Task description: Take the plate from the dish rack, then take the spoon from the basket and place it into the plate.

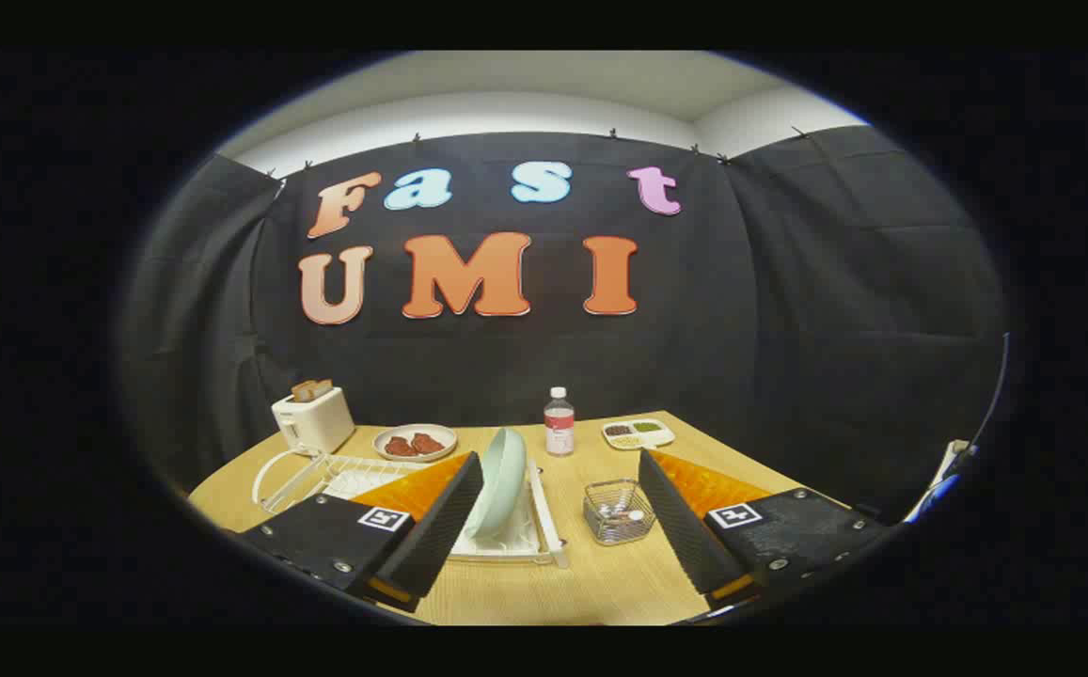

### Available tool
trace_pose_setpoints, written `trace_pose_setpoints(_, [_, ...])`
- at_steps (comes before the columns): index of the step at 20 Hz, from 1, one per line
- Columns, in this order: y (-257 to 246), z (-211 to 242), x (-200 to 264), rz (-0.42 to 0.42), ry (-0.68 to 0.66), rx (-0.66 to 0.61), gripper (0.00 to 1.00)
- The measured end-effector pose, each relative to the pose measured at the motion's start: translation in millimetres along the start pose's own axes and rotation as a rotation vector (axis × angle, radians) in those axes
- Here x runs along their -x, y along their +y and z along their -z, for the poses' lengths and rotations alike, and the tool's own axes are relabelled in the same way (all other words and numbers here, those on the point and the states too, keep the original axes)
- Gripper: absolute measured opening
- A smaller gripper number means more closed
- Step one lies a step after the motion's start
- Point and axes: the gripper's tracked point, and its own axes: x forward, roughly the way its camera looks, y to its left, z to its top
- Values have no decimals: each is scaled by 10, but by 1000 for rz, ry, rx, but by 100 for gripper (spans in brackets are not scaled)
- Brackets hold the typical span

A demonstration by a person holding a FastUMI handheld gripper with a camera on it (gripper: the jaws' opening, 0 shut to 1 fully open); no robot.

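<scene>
Plate [496, 481] stands on edge in the white dish rack [355, 475], just ahead of my tool [558, 588] and close to the inner side of its left finger. My tool is spread wide, with nothing between its fingers but bare desk [591, 574]. I see free room on that strip of wood between the fingers, running forward between the rack's near rail and the wire basket [618, 512]. The basket sits just inside the right finger, apart from the rack, and something small and metal lies in it; I cannot make out the spoon for certain.

The plate looks pale green, round, with a shallow rim, tilted slightly.

Further back on the light wooden desk, a bottle [559, 422] stands upright beyond the plate. A sectioned tray [638, 433] lies right of the bottle, a dish with brown pieces [415, 442] to its left, and a white toaster [313, 418] near the far left corner. Black cloth walls close the booth behind.
</scene>
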Motion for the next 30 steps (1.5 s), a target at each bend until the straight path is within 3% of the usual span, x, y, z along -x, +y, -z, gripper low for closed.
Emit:
trace_pose_setpoints(17, [50,-64,-7,-9,10,11,99])
trace_pose_setpoints(23, [214,-50,-187,-33,40,12,99])
trace_pose_setpoints(30, [525,45,-625,-89,138,104,99])
